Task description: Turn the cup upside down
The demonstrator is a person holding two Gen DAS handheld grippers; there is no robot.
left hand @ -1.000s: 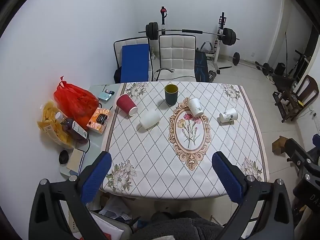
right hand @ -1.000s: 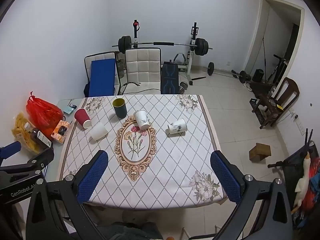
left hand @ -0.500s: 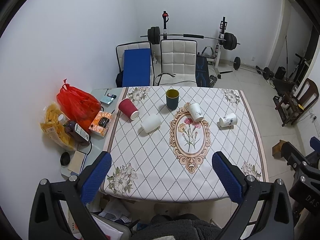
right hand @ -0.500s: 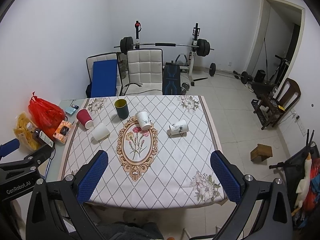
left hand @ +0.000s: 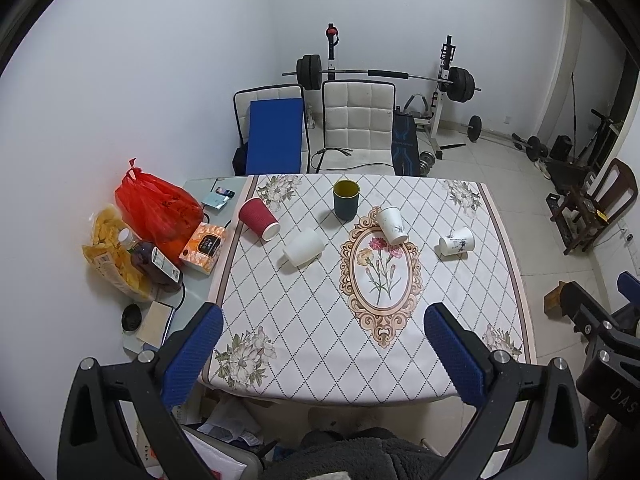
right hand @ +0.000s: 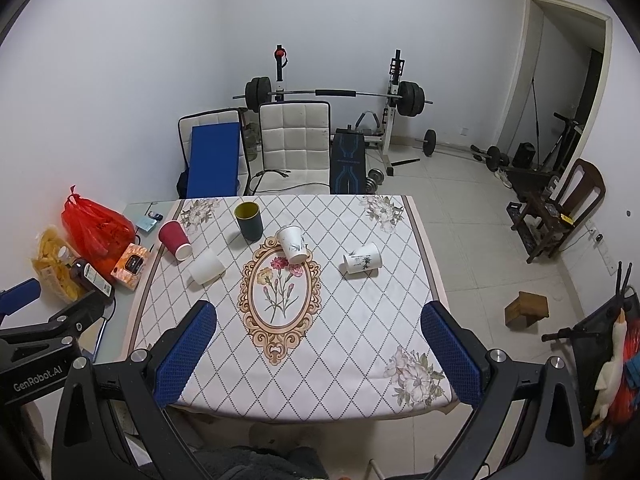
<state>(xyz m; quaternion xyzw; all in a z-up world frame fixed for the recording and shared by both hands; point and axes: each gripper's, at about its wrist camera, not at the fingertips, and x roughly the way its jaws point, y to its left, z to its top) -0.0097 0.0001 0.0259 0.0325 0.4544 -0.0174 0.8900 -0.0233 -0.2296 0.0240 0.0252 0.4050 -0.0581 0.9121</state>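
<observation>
Several cups sit on the patterned tablecloth (left hand: 304,320). A dark green cup (left hand: 346,199) (right hand: 249,221) stands upright at the back. A red cup (left hand: 259,218) (right hand: 175,240), a plain white cup (left hand: 303,246) (right hand: 206,266) and two printed white cups (left hand: 393,225) (left hand: 456,241) (right hand: 293,244) (right hand: 361,258) lie on their sides. My left gripper (left hand: 320,334) and right gripper (right hand: 318,330) are both open and empty, high above the table's near edge, far from every cup.
A red plastic bag (left hand: 158,208), a snack bag (left hand: 114,256), a bottle (left hand: 154,264) and an orange box (left hand: 204,248) crowd the glass side table on the left. Two chairs (left hand: 358,128) and a barbell rack (left hand: 384,76) stand behind the table. A wooden block (right hand: 526,308) lies on the floor right.
Both grippers have risen and pulled back a little, so the table looks lower and smaller in view. The cups have not moved. Both stay open.
</observation>
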